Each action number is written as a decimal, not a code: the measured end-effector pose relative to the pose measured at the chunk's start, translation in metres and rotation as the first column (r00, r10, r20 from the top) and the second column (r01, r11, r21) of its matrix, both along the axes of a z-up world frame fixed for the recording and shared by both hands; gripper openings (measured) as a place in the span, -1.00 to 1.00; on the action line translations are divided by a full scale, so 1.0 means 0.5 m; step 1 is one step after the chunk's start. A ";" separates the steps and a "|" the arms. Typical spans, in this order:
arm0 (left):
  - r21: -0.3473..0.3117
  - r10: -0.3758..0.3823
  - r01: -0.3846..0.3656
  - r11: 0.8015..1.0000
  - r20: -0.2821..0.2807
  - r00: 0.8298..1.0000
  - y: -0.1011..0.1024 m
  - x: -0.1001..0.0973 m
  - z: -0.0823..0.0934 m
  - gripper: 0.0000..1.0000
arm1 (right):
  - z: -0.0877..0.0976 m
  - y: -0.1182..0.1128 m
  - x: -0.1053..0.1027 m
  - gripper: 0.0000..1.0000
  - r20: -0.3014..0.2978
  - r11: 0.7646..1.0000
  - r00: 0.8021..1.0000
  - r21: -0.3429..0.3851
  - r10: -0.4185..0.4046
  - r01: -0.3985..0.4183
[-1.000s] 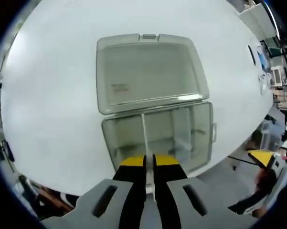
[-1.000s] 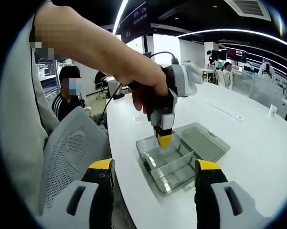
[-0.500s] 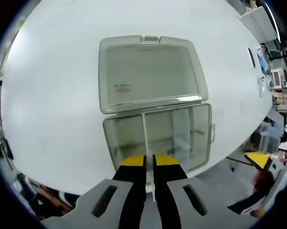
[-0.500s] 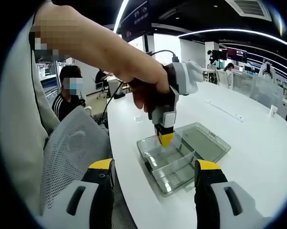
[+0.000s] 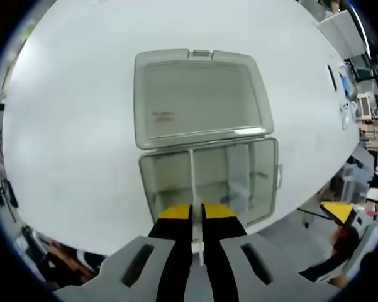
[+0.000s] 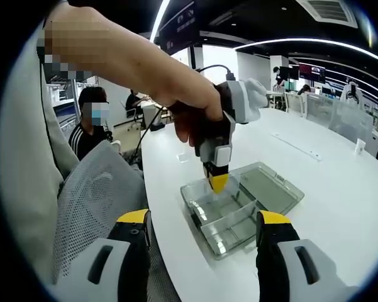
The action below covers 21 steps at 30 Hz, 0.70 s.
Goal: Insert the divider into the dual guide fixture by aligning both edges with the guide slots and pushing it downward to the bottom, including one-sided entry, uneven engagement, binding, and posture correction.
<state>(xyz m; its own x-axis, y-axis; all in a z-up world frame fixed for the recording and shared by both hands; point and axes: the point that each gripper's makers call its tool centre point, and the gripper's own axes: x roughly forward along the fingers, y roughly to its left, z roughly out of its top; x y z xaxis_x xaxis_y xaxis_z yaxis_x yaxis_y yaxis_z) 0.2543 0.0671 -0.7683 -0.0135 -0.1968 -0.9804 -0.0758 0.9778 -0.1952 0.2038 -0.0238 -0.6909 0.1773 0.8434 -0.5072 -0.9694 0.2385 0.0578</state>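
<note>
White and round-edged, the worktop carries a clear plastic compartment box with its lid laid open just beyond the left gripper's jaws. Those jaws are pinched nearly together on the top edge of a thin clear divider, which stands upright in the box ahead of them; how deep it sits is hard to judge. The right gripper hangs off the worktop edge, jaws wide apart and holding nothing.
</note>
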 end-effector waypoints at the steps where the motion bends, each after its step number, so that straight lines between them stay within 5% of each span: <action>1: 0.000 0.001 -0.001 1.000 0.000 1.000 0.000 0.000 -0.001 -0.97 | 0.000 0.000 0.000 0.31 0.000 1.000 1.000 0.000 0.001 -0.001; 21: -0.040 0.080 -0.081 0.996 -0.026 0.996 0.004 -0.001 -0.005 -0.97 | -0.003 -0.004 0.000 0.31 -0.002 1.000 1.000 -0.002 -0.003 0.003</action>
<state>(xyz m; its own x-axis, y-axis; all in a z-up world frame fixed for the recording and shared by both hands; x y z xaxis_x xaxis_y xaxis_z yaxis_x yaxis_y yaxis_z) 0.2539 0.0691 -0.7710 -0.0193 -0.2386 -0.9709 -0.1587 0.9595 -0.2326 0.2035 -0.0259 -0.6923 0.1785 0.8416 -0.5097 -0.9686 0.2415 0.0595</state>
